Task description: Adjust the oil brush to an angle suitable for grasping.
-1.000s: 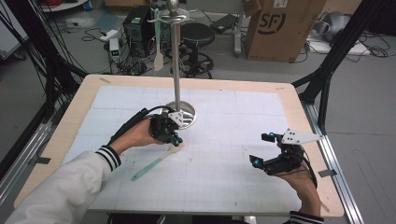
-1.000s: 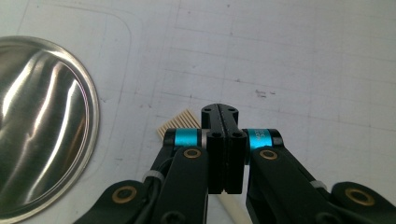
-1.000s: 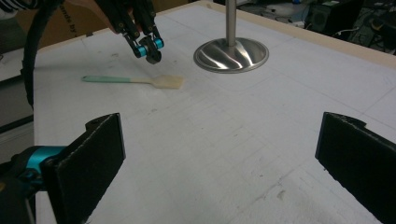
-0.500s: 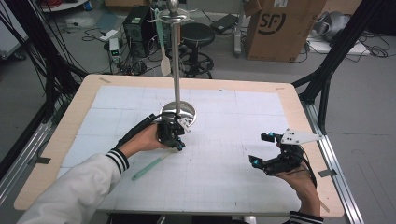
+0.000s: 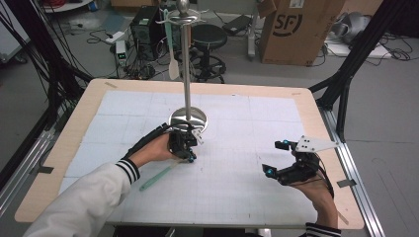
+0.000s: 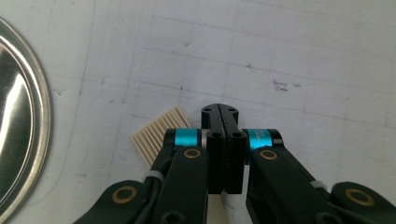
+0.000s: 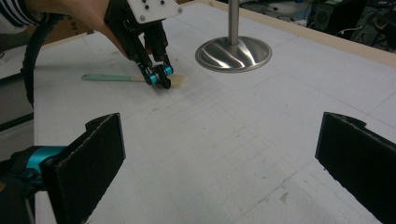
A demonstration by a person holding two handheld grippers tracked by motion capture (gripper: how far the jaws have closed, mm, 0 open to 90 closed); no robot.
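Jaws of the left gripper (image 6: pixel 223 122) are pressed together, tips down on the white mat (image 5: pixel 247 197), right at the brush (image 5: pixel 165 170) where bristles meet handle; whether they actually pinch it I can't tell. Pale bristles (image 6: pixel 156 135) fan out just beside the tips, and the green handle runs back toward the person's sleeve (image 5: pixel 84 197), so the left hand is far nearer. Close behind stands the steel rack base (image 5: pixel 188 118). Well apart, the right gripper (image 5: pixel 281 160) hangs spread wide, empty.
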